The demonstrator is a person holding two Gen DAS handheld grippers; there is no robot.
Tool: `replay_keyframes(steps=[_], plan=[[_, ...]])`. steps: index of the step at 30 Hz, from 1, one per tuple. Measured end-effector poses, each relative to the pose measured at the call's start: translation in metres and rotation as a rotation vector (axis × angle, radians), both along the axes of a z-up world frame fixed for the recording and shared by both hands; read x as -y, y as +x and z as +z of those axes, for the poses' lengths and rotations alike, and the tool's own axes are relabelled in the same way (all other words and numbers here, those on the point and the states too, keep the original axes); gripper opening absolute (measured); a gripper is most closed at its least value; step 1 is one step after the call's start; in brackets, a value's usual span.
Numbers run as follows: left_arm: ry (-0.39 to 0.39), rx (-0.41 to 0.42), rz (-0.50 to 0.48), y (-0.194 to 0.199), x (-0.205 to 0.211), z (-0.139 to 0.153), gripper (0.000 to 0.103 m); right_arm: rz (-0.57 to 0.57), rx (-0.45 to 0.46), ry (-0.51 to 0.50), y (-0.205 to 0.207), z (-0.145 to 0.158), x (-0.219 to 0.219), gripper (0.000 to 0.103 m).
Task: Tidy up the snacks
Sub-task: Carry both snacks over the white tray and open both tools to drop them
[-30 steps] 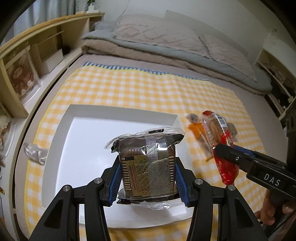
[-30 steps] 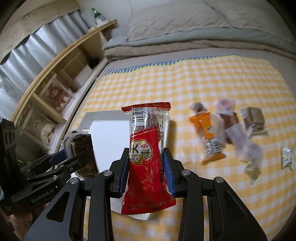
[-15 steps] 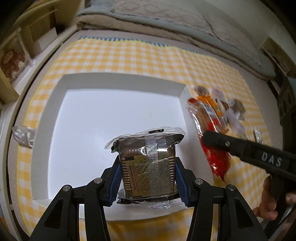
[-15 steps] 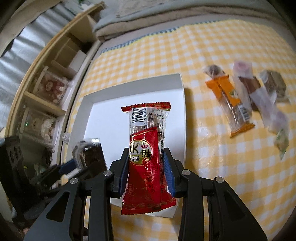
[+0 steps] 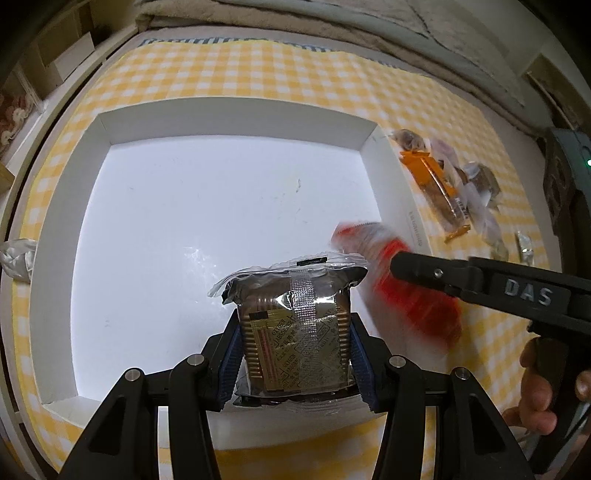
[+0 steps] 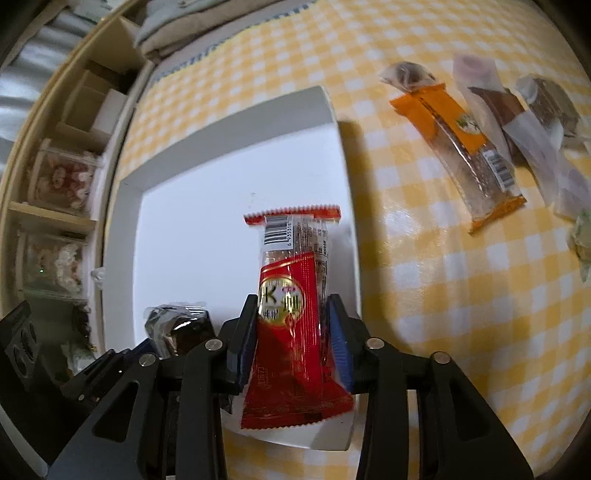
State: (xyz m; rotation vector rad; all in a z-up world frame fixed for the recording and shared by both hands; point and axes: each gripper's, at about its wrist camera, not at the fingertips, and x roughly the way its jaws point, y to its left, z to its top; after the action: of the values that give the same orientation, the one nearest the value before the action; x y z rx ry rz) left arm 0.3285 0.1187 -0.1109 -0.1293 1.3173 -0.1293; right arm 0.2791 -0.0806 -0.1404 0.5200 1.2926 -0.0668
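My left gripper [image 5: 295, 321] is shut on a clear-wrapped brown biscuit pack [image 5: 295, 332], held low over the near part of the white box [image 5: 229, 122]. The jaws of my right gripper [image 6: 291, 314] are opening, and the red snack packet [image 6: 291, 280] still stands between the pads, which touch it. It hangs over the box's near right corner. In the left wrist view the red packet [image 5: 413, 306] is blurred beside the biscuit pack, under the right gripper's finger [image 5: 424, 266]. The biscuit pack [image 6: 177, 325] also shows at the lower left of the right wrist view.
An orange snack bar [image 6: 458, 147] and several small wrapped snacks [image 6: 546, 103] lie on the yellow checked cloth [image 6: 424, 277] right of the box. Wooden shelves [image 6: 66, 177] run along the left. Folded bedding [image 5: 332, 33] lies at the back. A hand [image 5: 539, 384] grips the right tool.
Both grippers have come down toward the white box and tilted more steeply. The red packet has moved from beyond the box's right wall to over its right side.
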Motion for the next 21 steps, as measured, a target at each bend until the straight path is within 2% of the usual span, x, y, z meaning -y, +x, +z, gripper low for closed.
replay_keyframes(steps=[9, 11, 21], plan=[[-0.020, -0.015, 0.006, 0.004, 0.001, -0.009, 0.053, 0.063, -0.005, 0.032, -0.012, 0.010, -0.003, 0.041], [0.002, -0.019, 0.000, 0.004, 0.002, -0.011, 0.052, 0.084, -0.006, 0.023, -0.016, 0.013, -0.004, 0.041], [0.010, -0.002, 0.015, -0.004, 0.001, -0.004, 0.058, 0.153, 0.021, -0.040, -0.030, 0.021, -0.004, 0.041]])
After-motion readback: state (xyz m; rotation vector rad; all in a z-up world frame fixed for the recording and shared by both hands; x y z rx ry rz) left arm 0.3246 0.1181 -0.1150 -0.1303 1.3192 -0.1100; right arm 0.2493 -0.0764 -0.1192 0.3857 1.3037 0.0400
